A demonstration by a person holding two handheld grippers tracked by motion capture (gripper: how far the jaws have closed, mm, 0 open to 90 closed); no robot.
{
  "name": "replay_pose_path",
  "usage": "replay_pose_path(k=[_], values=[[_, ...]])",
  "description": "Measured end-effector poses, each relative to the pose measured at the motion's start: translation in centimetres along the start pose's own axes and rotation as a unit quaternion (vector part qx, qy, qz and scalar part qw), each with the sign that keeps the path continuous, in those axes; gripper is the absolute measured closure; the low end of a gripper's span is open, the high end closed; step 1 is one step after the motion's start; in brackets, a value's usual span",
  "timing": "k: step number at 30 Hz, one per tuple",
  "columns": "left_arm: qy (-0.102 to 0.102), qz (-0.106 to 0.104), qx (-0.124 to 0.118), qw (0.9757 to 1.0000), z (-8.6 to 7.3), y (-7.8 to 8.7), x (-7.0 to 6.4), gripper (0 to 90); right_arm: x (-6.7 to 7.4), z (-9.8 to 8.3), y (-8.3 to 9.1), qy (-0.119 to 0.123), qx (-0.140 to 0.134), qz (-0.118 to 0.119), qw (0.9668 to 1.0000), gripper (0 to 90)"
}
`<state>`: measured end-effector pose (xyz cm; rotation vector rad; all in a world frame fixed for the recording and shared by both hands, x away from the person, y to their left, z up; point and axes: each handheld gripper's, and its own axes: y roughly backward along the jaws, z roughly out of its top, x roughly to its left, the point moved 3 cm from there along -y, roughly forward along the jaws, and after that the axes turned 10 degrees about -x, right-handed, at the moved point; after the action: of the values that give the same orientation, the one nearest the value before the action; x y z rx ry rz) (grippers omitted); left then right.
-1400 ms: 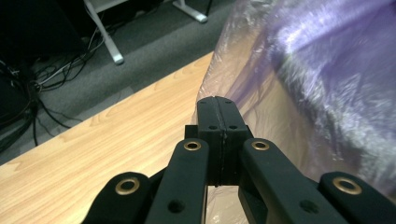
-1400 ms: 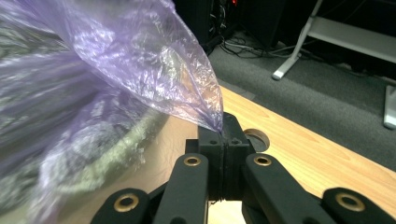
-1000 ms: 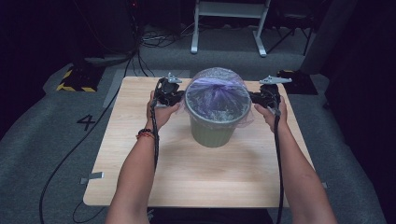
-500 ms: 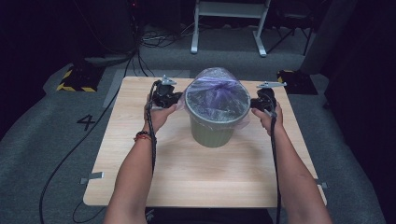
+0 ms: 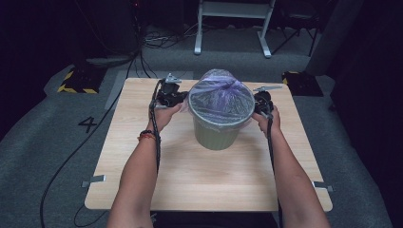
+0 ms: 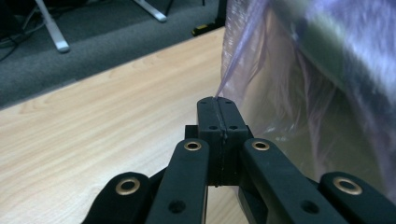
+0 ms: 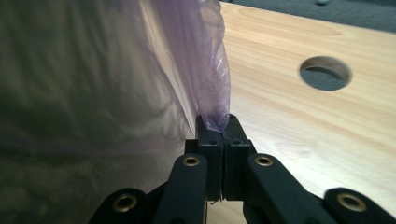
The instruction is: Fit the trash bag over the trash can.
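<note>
Your left gripper (image 5: 183, 100) pinches the purple bag's (image 5: 219, 92) edge, its jaws having just closed on the film. The bag drapes over the green bin (image 5: 217, 132) at the table's (image 5: 142, 142) middle. Your right gripper (image 5: 256, 105) clamps the opposite edge.

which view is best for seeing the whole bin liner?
High view: it shows the purple bin liner stretched over the green bin, rim to rim. The left gripper view shows a thin edge pinched in the left claw; the right gripper view shows a bunched fold clamped in the right claw.
</note>
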<state>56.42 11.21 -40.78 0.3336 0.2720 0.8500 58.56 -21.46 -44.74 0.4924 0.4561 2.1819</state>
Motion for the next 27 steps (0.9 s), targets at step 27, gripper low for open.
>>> replay_pose_path(k=[27], values=[[-0.063, -0.011, 0.025, 0.9976, -6.2, 3.3, -2.8, 85.8, -1.1, -6.8, 2.9, 0.048, 0.02, -0.004, 0.9986, 76.1]])
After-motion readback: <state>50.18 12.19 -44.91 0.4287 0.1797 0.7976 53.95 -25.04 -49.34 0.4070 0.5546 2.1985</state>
